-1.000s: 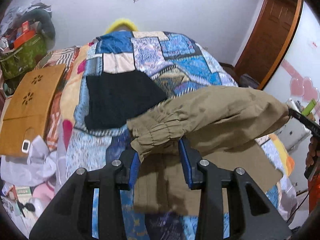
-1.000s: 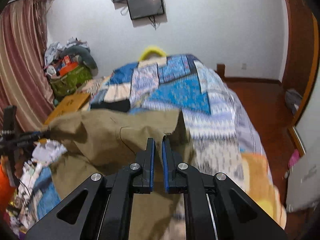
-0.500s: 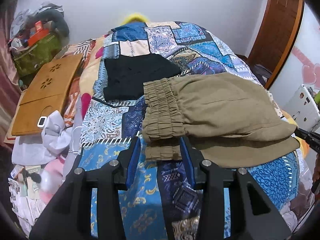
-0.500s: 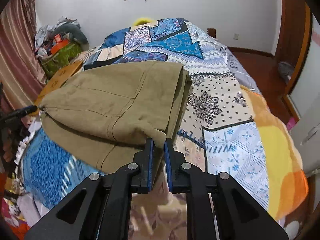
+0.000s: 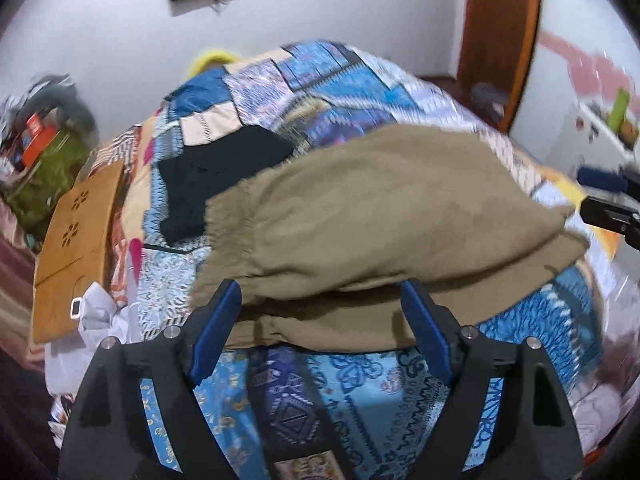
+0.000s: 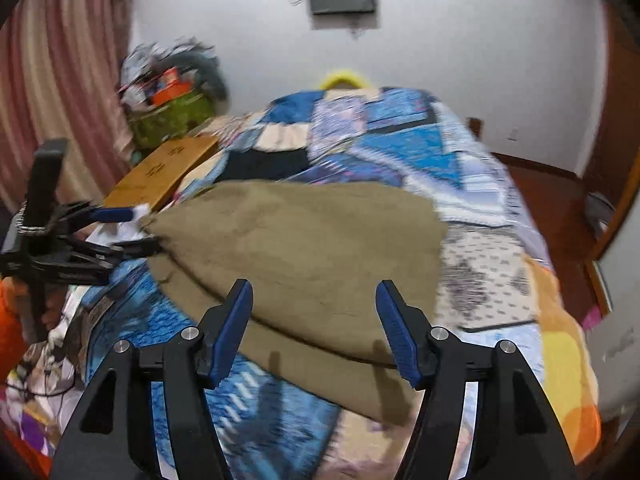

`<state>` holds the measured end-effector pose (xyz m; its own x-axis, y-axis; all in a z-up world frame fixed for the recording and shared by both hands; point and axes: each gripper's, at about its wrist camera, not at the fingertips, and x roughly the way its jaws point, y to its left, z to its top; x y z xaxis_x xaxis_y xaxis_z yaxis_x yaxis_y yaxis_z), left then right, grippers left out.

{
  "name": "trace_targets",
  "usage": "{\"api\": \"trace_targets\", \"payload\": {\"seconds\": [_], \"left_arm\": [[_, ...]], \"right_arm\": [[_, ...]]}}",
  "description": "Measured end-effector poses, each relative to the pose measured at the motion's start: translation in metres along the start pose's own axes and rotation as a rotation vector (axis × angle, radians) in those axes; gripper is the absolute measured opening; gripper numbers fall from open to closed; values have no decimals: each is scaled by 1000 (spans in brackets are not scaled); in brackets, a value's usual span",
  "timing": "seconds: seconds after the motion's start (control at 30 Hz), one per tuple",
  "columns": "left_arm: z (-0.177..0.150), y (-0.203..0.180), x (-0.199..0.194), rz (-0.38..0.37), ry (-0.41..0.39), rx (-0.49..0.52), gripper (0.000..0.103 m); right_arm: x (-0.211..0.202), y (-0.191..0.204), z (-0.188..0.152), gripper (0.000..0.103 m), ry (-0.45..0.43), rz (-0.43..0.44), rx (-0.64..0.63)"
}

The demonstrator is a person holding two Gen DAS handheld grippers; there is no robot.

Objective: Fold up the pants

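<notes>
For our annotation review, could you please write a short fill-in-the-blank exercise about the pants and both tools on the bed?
1. The folded pants are ____ in colour.
2. The left tool has its jaws ____.
3. The right tool grips ____.
4. Beyond the pants on the patchwork bedspread lies a ____ garment.

Missing words: khaki; open; nothing; black

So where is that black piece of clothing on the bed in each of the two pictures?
Left wrist view: the black garment lies left of centre on the quilt, beyond the tan pants.
Right wrist view: the black garment is only a dark strip at centre left, just past the far edge of the pants.
Shared landmark: the wooden board lies to its left in both.
</notes>
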<state>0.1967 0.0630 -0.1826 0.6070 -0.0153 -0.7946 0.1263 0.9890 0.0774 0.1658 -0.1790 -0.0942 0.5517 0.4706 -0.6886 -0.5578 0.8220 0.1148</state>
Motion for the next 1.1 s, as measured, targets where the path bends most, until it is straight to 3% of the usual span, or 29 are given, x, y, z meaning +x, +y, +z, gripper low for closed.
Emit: {"api": "trace_targets", "payload": {"seconds": [0.23,0.5,0.6,0.63,0.7,0.73,0.8,0.87,1.0,1.1], "left_arm": [[0,-24,22,36,29,111,82],[21,-25,21,-13,15,111,80],[23,-30,26,-23,32,138,80],[23,-31,27,-24,38,147,80],[19,-37,32,-14,47,179,70],[19,-38,32,-6,43,190,63],[18,-42,31,35,24,218,34],[21,-41,25,71,-3,212,21],[23,-34,3,11,-51,171,16],[15,-30,-3,-42,-41,138,16]], "right_arm": [[52,39,-9,60,106,43,-135],[83,54,2,59,137,27,-219],[90,49,7,35,143,18,-221],[90,46,8,22,137,28,-213],[88,42,11,9,136,54,-183],[87,42,12,8,130,56,-180],[76,44,15,7,93,49,-187],[64,48,18,6,62,43,-200],[42,51,23,6,14,54,-196],[35,52,18,6,21,84,-163]]}}
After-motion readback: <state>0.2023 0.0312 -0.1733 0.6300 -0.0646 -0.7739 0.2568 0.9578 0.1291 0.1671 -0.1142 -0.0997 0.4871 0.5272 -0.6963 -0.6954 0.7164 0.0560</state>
